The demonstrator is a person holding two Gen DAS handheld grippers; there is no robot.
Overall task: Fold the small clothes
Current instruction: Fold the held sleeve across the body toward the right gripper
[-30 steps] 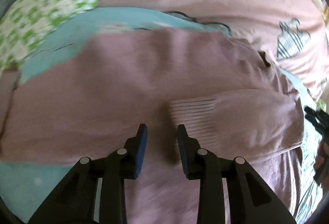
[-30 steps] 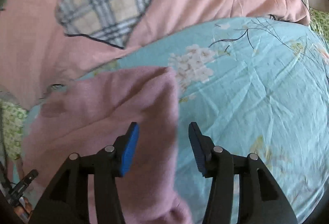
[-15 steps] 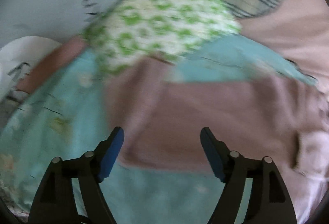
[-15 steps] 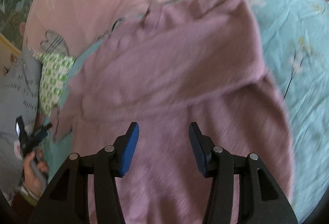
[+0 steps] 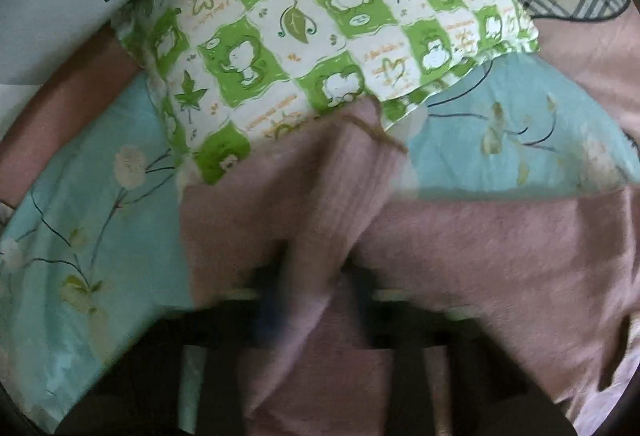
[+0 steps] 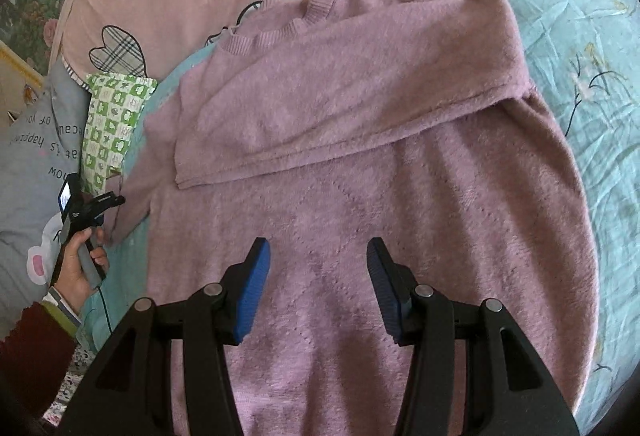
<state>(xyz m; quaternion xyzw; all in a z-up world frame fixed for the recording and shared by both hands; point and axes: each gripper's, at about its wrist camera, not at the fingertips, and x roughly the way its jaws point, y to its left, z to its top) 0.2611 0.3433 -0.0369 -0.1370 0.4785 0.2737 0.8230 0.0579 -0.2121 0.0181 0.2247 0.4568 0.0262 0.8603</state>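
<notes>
Left wrist view is showing the left gripper [image 5: 312, 288] pinching the sweater's [image 6: 360, 164] sleeve [image 5: 340, 204], jaws having just closed; the right gripper [image 6: 318, 284] is hovering spread over the sweater lying mid-bedspread [image 6: 592, 48].

Left gripper [image 5: 316, 288] is pitching steeply down, blurred; jaws have just been closing and are pinching a fold of the mauve sweater [image 6: 360, 164]. Left hand [image 6: 80, 260] is wrapping its handle at far left. Right gripper [image 6: 318, 278] is hovering, jaws parted, nothing between them.
</notes>
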